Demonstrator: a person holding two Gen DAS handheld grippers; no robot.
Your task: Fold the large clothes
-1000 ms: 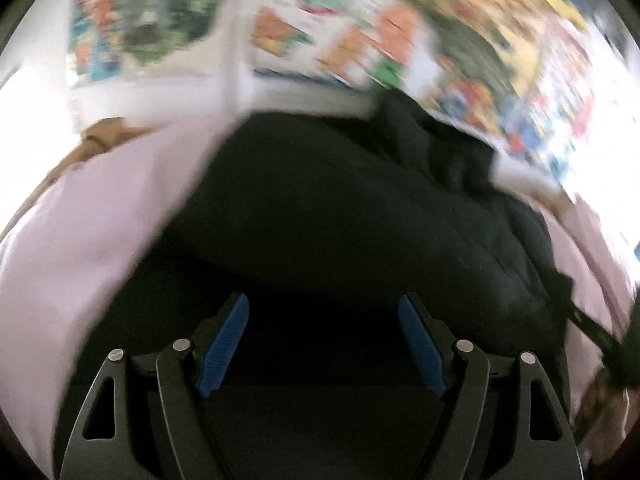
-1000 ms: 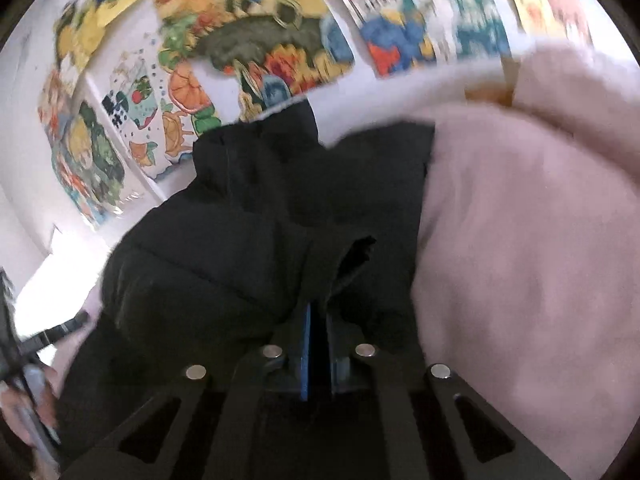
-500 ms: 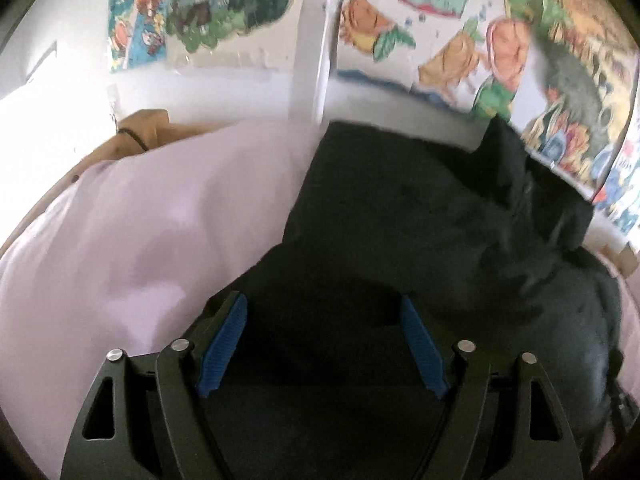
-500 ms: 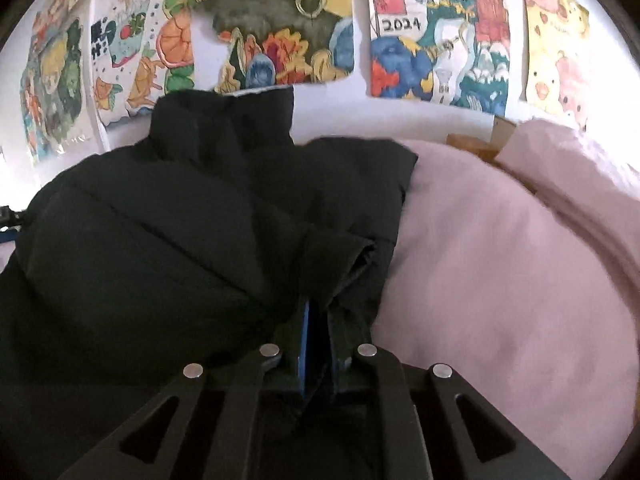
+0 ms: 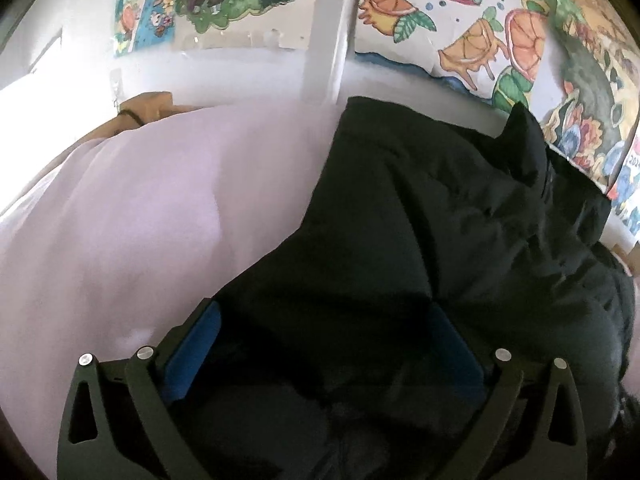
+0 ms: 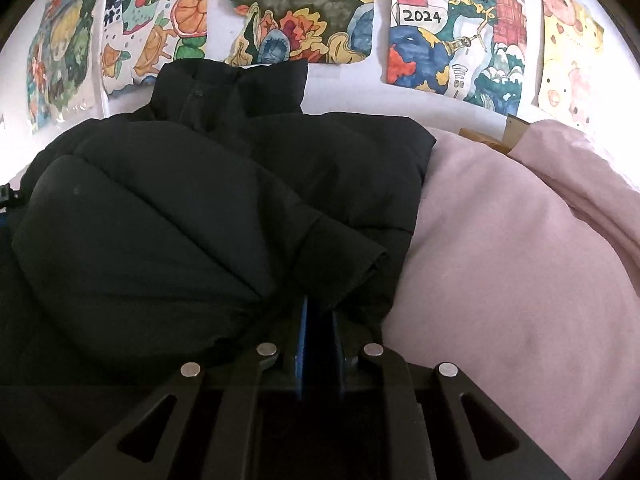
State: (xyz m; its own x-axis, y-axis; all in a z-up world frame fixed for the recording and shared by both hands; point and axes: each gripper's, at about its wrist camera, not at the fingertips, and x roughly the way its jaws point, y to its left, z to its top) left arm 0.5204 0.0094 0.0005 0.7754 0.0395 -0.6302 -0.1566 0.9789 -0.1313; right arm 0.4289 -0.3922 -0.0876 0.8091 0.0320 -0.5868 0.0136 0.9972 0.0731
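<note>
A black puffer jacket (image 5: pixel 432 232) lies on a pink bedspread (image 5: pixel 140 220), its collar toward the wall. My left gripper (image 5: pixel 324 320) is open, its blue pads (image 5: pixel 192 352) on either side of the jacket's near edge, with black fabric between them. In the right wrist view the jacket (image 6: pixel 180 208) fills the left and middle, collar (image 6: pixel 232 88) standing at the back. My right gripper (image 6: pixel 318 316) is shut on a folded-over cuff or sleeve end (image 6: pixel 344 264) of the jacket.
The pink bedspread (image 6: pixel 500 260) spreads to the right of the jacket. Colourful drawings (image 6: pixel 304 12) cover the white wall behind the bed. A brown wooden headboard edge (image 5: pixel 148 108) shows at the back left. A white pipe (image 5: pixel 340 40) runs up the wall corner.
Both grippers swung to face the wall more squarely. The left one moved in over the jacket's near edge. The right one stayed shut on the sleeve end.
</note>
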